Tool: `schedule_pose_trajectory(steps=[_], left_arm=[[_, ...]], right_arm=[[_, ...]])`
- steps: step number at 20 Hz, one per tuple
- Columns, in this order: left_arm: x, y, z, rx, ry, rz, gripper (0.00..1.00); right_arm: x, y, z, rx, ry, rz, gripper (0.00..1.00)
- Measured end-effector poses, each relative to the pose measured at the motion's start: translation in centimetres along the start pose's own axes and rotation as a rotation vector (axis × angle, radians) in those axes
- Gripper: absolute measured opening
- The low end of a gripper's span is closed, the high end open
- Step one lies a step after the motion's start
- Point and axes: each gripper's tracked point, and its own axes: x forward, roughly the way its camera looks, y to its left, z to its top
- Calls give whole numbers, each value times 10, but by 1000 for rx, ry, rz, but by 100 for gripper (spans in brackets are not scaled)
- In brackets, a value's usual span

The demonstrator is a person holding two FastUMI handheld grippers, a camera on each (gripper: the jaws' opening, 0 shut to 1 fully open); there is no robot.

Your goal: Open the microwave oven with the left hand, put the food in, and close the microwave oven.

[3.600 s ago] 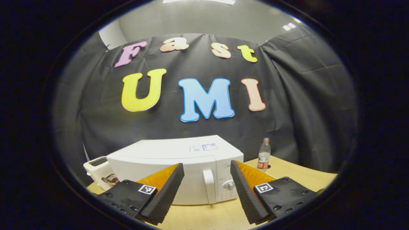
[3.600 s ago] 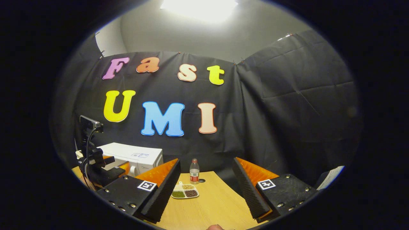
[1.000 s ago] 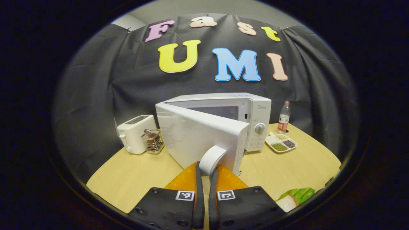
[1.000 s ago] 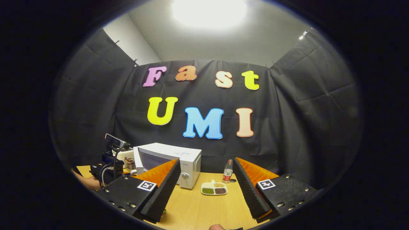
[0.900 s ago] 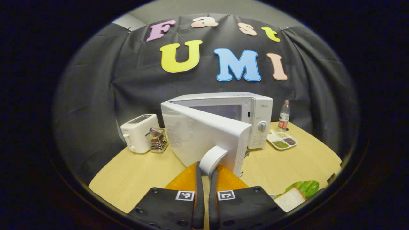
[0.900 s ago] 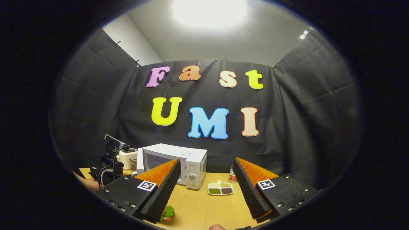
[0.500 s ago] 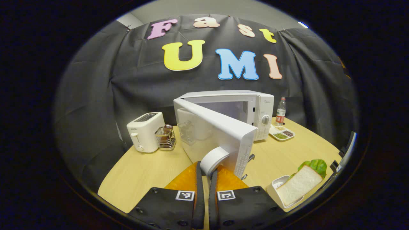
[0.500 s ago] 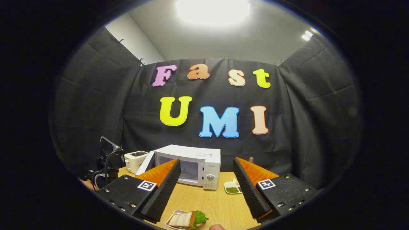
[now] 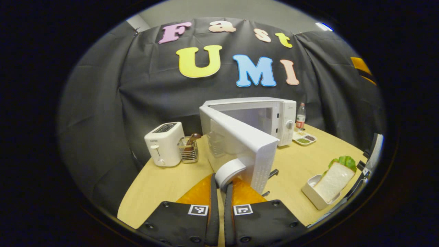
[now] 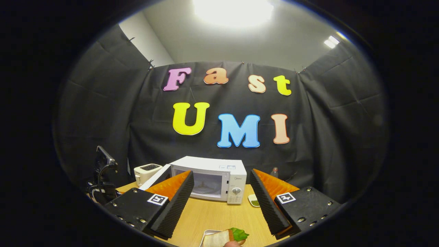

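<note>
The white microwave (image 9: 283, 111) stands at the back of the wooden table (image 9: 161, 181), its door (image 9: 240, 135) swung wide towards me. My left gripper (image 9: 221, 181) is shut on the door's white handle (image 9: 230, 170). A sandwich with lettuce (image 9: 334, 176) lies in a small white tray to the right of the door. In the right gripper view the microwave (image 10: 219, 168) shows its lit cavity, and the sandwich (image 10: 224, 237) lies low in front. My right gripper (image 10: 221, 175) hangs open above the table with nothing between its fingers.
A white toaster (image 9: 164, 144) and a wire basket (image 9: 188, 150) stand left of the door. A water bottle (image 9: 300, 117) and a divided dish of grains (image 9: 303, 138) sit right of the microwave. Bare tabletop (image 10: 212, 216) lies between sandwich and microwave.
The left gripper closed on the handle and has pulled the door from shut to wide open. The right gripper has swung towards the microwave, bringing the sandwich into its view.
</note>
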Motion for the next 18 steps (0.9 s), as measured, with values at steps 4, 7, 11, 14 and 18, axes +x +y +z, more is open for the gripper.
schedule_pose_trajectory(steps=[4,7,11,14,18], left_arm=[[-7,26,-7,-86,17,44,16],[-18,24,-12,-147,30,62,17],[-53,35,-5,-159,-6,190,27],[-92,34,17,-153,-86,257,82],[-140,26,58,-121,-173,314,99]], right_arm=[[0,2,3,-1,-1,20,99],[4,2,3,-1,6,43,99],[18,-9,-5,15,49,84,99],[23,-20,-23,45,104,105,99],[30,-33,-70,86,252,142,99]])
